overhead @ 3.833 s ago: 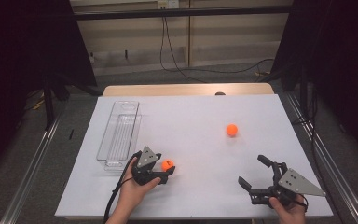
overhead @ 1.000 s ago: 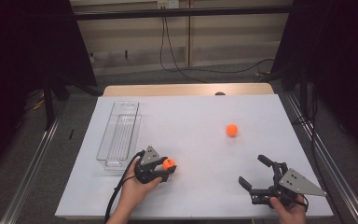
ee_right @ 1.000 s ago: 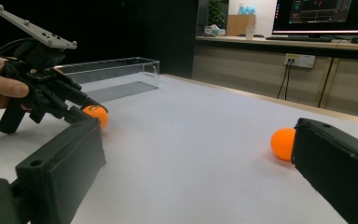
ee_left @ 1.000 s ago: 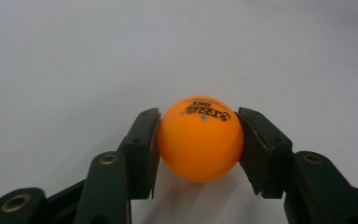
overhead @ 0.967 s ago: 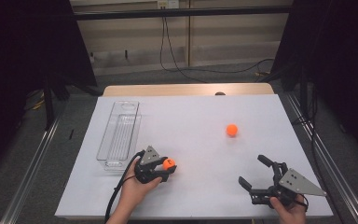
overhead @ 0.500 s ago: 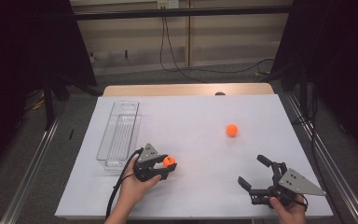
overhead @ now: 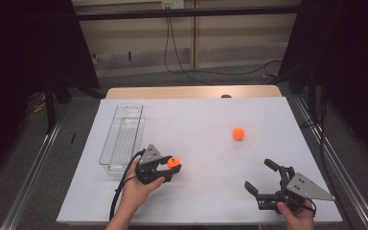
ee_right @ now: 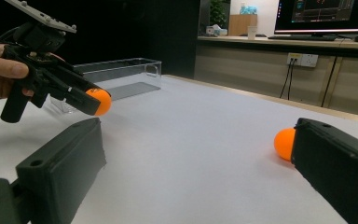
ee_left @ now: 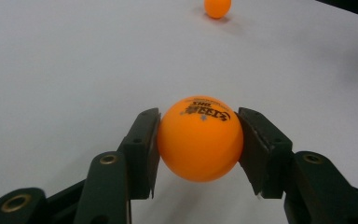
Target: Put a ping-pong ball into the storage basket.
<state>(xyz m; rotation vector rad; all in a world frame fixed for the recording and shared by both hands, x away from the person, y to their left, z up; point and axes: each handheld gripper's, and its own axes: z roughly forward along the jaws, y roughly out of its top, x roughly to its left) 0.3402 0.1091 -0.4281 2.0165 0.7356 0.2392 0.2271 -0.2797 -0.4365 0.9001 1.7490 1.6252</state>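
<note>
Gripping orange ball [overhead: 174, 162], left tool [overhead: 165, 168] beside clear tray [overhead: 122, 139]; right tool [overhead: 264, 179] wide.

Left gripper [overhead: 168, 168]: matte black plastic body with pistol-type handle, grey three-cornered plate on top, black cable trailing from the rear. Jaws are flat rectangular black blocks on hinged links fixed with brass-coloured rivets. Right gripper [overhead: 262, 178]: same black construction and a larger grey three-cornered plate. Forearms bare, no sleeves.

A clear plastic tray [overhead: 122, 139] sits on the white table [overhead: 206, 120], a second, possibly identical, orange ball [overhead: 238, 133] well apart.
</note>
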